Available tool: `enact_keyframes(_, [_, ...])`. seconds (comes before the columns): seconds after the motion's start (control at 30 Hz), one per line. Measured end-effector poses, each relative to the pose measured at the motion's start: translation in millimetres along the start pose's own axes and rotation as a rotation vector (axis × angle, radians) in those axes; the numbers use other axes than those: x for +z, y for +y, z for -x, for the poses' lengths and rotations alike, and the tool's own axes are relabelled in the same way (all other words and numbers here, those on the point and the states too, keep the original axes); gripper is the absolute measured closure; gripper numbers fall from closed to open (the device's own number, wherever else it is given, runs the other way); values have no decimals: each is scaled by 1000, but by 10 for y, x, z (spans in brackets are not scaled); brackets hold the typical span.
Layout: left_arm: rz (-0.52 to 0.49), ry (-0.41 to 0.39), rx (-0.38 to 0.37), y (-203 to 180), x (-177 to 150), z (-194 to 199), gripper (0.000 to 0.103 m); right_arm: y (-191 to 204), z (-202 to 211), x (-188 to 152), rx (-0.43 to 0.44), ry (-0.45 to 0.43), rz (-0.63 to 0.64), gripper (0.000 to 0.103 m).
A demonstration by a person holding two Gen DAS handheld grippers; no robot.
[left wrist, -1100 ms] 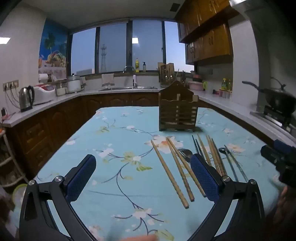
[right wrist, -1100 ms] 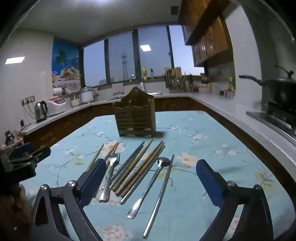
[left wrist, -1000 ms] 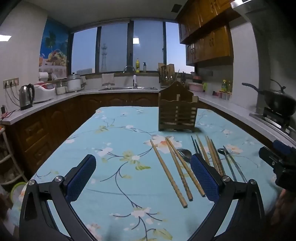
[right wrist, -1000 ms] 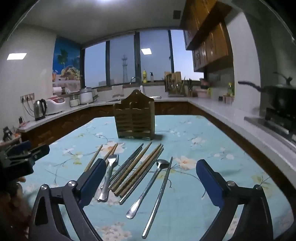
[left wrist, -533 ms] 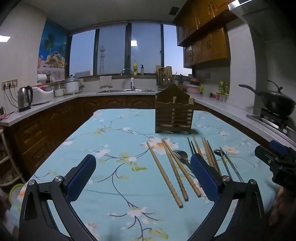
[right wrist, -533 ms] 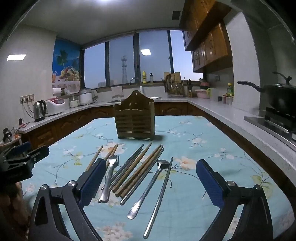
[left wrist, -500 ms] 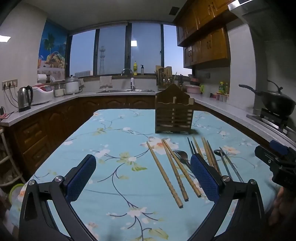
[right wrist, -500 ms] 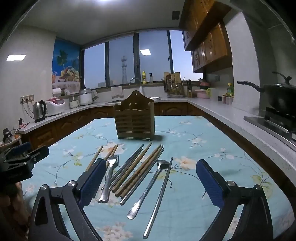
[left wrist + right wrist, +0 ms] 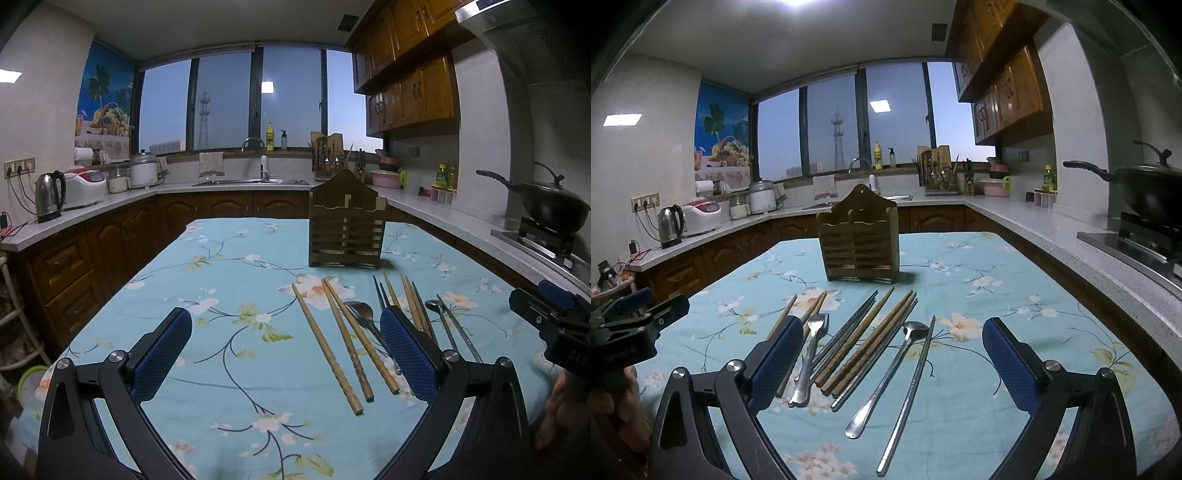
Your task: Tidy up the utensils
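A wooden utensil holder [image 9: 346, 223] [image 9: 859, 242] stands upright at the middle of the table. Before it lie wooden chopsticks [image 9: 327, 341] [image 9: 866, 339], a metal fork [image 9: 809, 354], a metal spoon [image 9: 886, 376] and metal chopsticks [image 9: 908, 395] in a loose row. My left gripper [image 9: 284, 354] is open and empty, above the table left of the utensils. My right gripper [image 9: 894, 363] is open and empty, above the row of utensils. Each gripper shows at the edge of the other's view.
The table has a light blue floral cloth [image 9: 229, 280]. Counters run around the room with a kettle [image 9: 50, 195], rice cookers, a sink [image 9: 251, 181] and a black wok [image 9: 550, 206] on the stove at right.
Both grippers have shifted only slightly; the left view has risen a little. Both stay open and nothing on the table has moved.
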State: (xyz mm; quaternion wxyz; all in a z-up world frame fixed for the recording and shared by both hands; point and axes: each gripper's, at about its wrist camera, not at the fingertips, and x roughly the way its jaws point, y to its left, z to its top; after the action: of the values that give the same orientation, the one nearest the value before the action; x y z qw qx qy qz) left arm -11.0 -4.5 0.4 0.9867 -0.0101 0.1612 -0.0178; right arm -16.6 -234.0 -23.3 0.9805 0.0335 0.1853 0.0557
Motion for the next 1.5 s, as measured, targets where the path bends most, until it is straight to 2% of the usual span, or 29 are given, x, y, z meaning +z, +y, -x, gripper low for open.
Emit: enact_keyframes(1.5, [5, 9, -7, -32, 23, 17, 0, 53, -14, 4, 22, 2, -10, 4])
